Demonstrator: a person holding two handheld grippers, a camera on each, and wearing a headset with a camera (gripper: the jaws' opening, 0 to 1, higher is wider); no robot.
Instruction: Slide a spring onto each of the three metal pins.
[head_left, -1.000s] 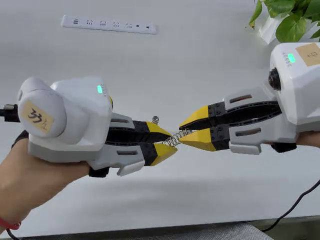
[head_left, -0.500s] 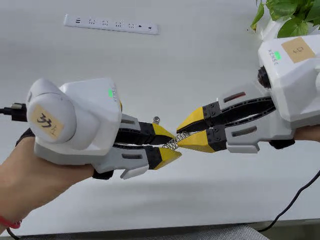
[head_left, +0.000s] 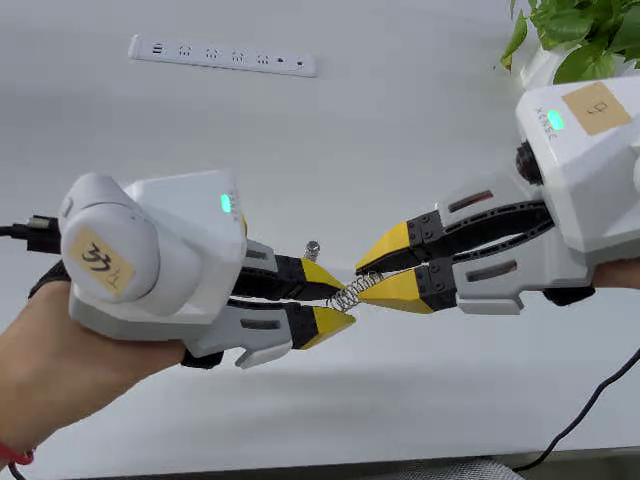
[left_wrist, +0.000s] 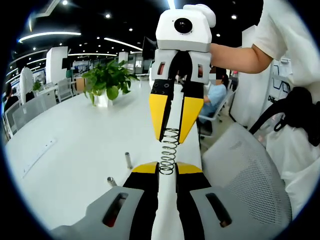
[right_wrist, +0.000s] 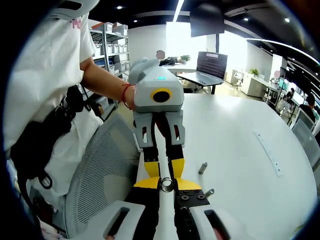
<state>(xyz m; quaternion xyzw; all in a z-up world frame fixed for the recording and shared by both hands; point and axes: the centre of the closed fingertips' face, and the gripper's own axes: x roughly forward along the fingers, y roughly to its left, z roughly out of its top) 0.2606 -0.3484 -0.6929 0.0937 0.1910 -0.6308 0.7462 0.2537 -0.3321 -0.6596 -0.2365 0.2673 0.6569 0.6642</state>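
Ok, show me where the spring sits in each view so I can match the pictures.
Head view: spring at centre, bridging left gripper and right gripper.
Left gripper view: spring mid-frame, rising from the bottom fingers.
Right gripper view: spring end-on, a ring low at centre.
Shared landmark: white power strip on the tabletop.

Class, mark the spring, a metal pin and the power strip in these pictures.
spring (head_left: 348, 296): head view, its middle coils.
metal pin (head_left: 312, 248): head view, its top end.
power strip (head_left: 222, 55): head view, its middle.
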